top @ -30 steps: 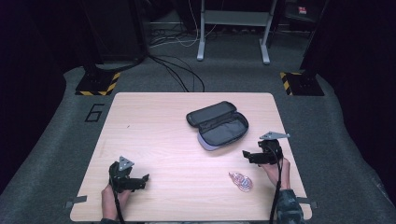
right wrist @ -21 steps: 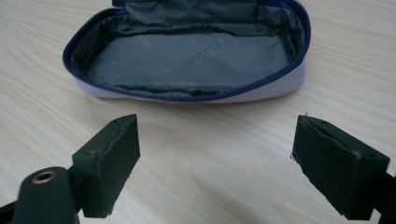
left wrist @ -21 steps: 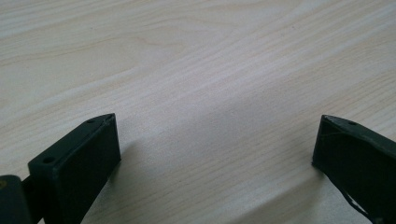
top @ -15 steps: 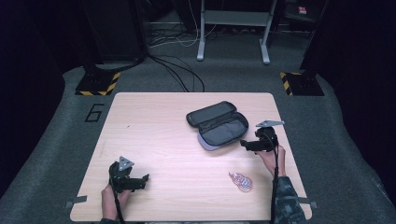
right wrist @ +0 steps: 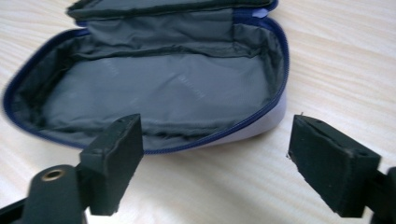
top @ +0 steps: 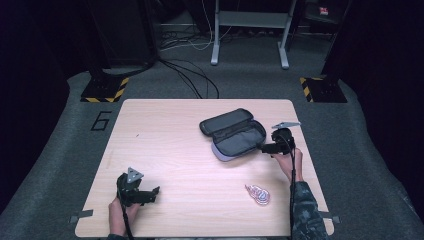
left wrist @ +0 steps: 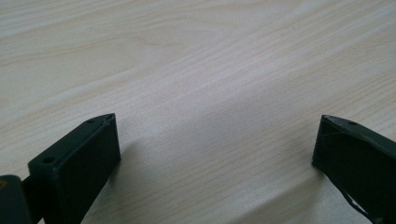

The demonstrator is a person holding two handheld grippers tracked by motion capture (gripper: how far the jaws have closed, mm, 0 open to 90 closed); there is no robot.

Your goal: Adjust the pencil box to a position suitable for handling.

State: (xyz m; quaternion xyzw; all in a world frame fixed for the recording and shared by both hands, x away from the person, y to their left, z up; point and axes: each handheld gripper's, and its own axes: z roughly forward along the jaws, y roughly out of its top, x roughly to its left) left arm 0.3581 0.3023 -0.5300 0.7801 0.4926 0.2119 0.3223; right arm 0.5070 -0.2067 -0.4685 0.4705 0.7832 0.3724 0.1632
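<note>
Light wooden worktop (top: 165,140) with three items on it. An open zip pouch (top: 234,134) lies right of centre, lid folded back toward the far side, grey lining up; in the right gripper view the pouch (right wrist: 163,88) shows a dark blue zip edge, a pale lilac outer wall, and nothing visible inside. The right tool (top: 265,148) sits just beside the pouch's right end, pointing at it, jaws wide apart and holding nothing; in the right gripper view the right tool (right wrist: 215,158) has the pouch's near rim between and just beyond its jaws, not touching either. A small pink-and-white patterned object (top: 258,193) lies flat near the front right edge, well apart from the pouch; too small to identify. The left tool (top: 150,192) rests at the front left of the worktop, jaws spread, with bare wood between them in the left gripper view (left wrist: 212,154).
</note>
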